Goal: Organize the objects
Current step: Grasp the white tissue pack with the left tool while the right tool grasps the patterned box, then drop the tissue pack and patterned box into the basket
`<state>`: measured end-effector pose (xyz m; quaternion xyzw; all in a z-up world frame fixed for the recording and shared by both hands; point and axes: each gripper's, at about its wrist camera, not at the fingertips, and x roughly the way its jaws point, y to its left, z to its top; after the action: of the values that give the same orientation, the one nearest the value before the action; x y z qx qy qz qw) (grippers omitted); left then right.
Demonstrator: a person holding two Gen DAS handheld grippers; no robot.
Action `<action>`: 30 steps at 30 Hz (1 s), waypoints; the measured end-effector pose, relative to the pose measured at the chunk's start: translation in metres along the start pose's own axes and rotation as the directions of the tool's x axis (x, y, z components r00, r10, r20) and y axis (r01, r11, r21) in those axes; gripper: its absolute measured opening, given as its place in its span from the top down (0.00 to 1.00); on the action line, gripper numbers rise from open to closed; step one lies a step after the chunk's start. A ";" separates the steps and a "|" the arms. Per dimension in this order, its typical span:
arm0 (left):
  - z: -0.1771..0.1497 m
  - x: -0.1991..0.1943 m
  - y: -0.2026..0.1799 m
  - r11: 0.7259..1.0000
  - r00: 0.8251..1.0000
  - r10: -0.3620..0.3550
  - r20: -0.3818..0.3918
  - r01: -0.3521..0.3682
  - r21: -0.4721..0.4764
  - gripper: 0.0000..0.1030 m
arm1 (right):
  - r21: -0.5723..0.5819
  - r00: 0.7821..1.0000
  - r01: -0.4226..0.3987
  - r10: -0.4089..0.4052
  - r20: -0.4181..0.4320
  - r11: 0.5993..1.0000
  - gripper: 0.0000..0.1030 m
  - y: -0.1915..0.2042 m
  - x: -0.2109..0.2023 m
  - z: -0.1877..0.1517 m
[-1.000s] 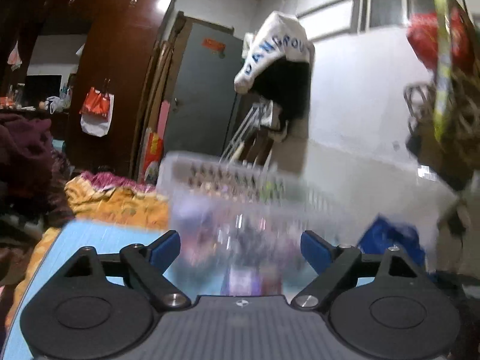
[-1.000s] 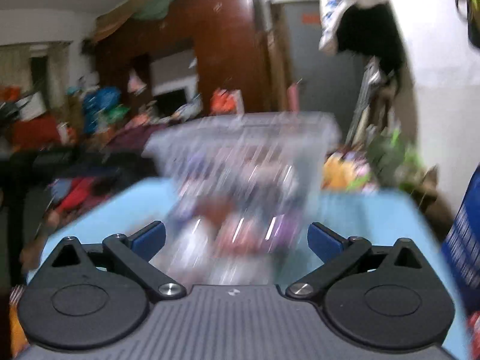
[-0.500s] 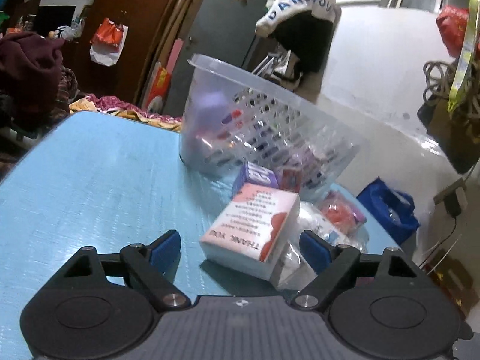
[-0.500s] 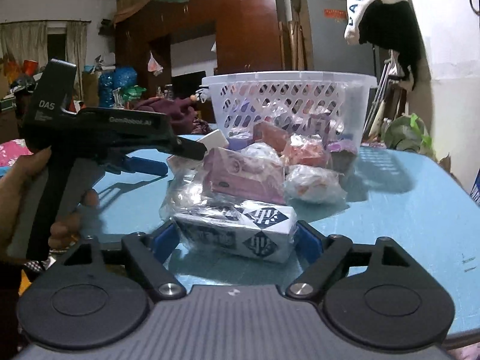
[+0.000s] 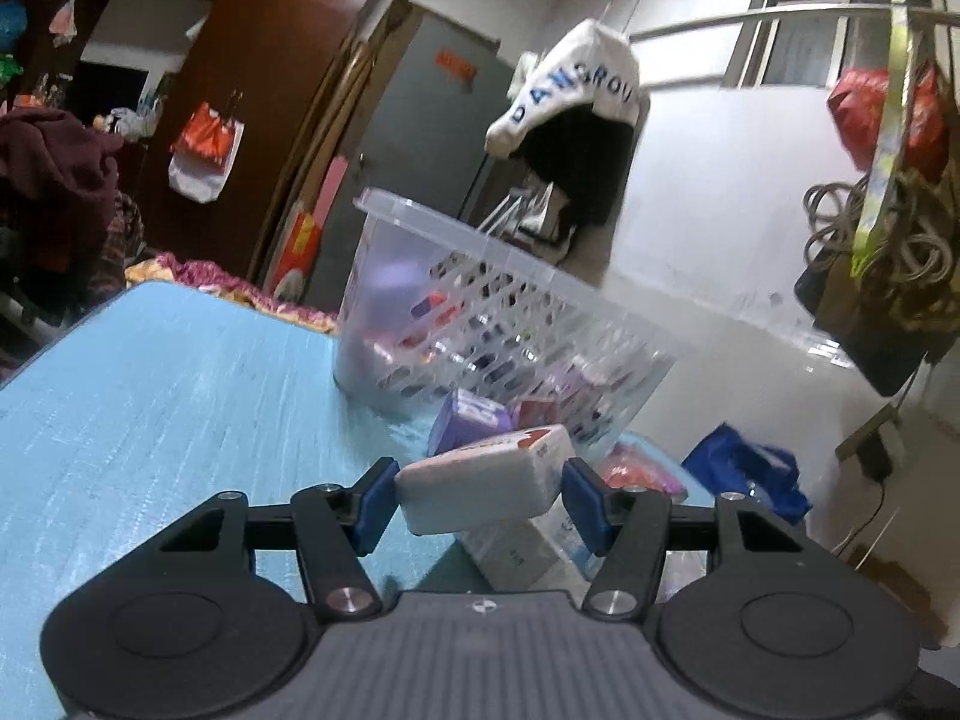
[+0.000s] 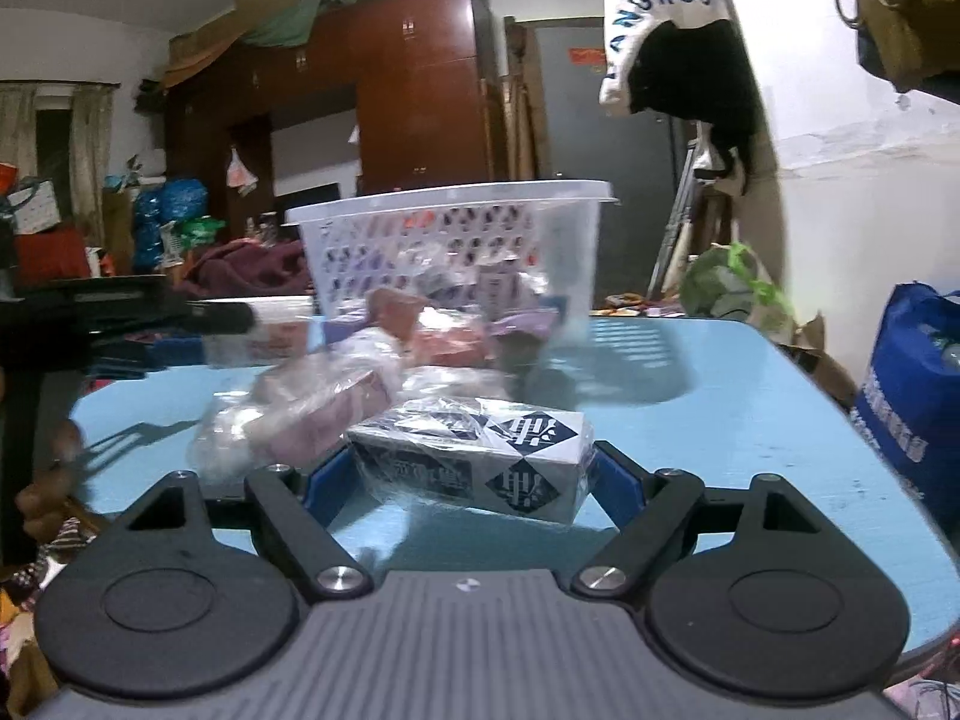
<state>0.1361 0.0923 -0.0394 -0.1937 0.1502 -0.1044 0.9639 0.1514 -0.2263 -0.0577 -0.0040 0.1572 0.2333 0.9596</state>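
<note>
On the blue table [image 5: 150, 396] a heap of small packets lies in front of a clear plastic basket [image 5: 480, 234] that has more packets inside. My left gripper [image 5: 480, 501] is closing. A white box with pink print [image 5: 486, 483] sits between its blue pads, gripped at both ends and tilted above the heap. My right gripper [image 6: 465, 480] is shut on a plastic-wrapped box with black-and-white diamonds [image 6: 474, 456], low over the table. The basket [image 6: 450, 195] stands behind it.
A purple box [image 5: 471, 420] and a pink packet in clear wrap [image 6: 318, 402] lie beside the held boxes. A hand [image 6: 42, 498] shows blurred at the left edge. A blue bag [image 6: 912, 396] stands off the table's right edge. A wardrobe and hanging clothes fill the background.
The left jaws have come in onto the white box, which now sits tilted between them. The right gripper has moved in around the patterned box and gripped it.
</note>
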 end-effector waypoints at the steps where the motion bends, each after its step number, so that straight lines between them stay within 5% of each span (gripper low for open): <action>1: 0.000 -0.001 0.000 1.000 1.000 -0.001 0.011 0.001 -0.002 0.39 | 0.003 1.000 0.007 -0.007 0.002 1.000 0.18 -0.003 0.000 0.000; 22: 0.001 -0.016 0.013 0.994 0.992 -0.077 0.099 0.084 -0.067 0.41 | 0.044 0.998 0.029 -0.031 0.045 0.999 0.18 -0.028 -0.006 0.015; 30: 0.074 0.011 -0.001 0.977 0.976 -0.158 0.146 0.176 -0.119 0.41 | 0.007 0.983 -0.074 0.071 0.170 0.997 0.18 -0.022 0.028 0.127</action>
<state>0.1709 0.1138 0.0237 -0.2755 0.0739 -0.1617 0.9447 0.2229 -0.2228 0.0532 0.0281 0.0763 0.2666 0.9604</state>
